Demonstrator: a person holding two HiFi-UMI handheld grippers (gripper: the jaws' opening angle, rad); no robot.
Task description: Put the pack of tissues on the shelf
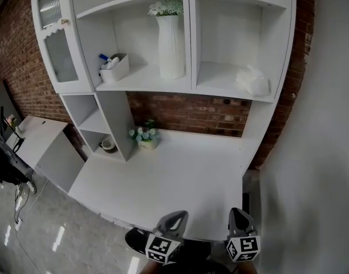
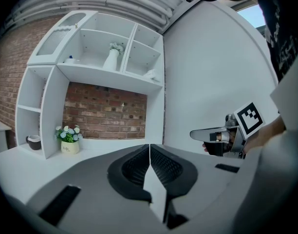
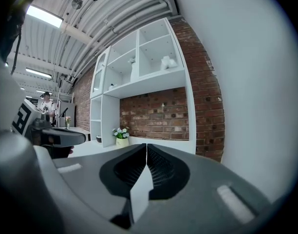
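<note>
The pack of tissues (image 1: pixel 252 80) is lying, soft and crumpled, in the right upper compartment of the white shelf (image 1: pixel 217 73). Next to it, a tall ribbed white vase (image 1: pixel 171 47) is holding white flowers (image 1: pixel 167 7), and a small white box (image 1: pixel 114 68) is holding blue-tipped items. A little pot (image 1: pixel 147 144) of pale blossoms is standing on the smooth white desk (image 1: pixel 180 173). The left gripper (image 1: pixel 175 217) and right gripper (image 1: pixel 239 214) are hovering empty, jaws pressed together.

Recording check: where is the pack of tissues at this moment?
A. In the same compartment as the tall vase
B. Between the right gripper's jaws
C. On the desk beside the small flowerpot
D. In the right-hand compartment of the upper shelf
D: the pack of tissues lies on the shelf in its right-hand compartment, with a divider between it and the vase.
</note>
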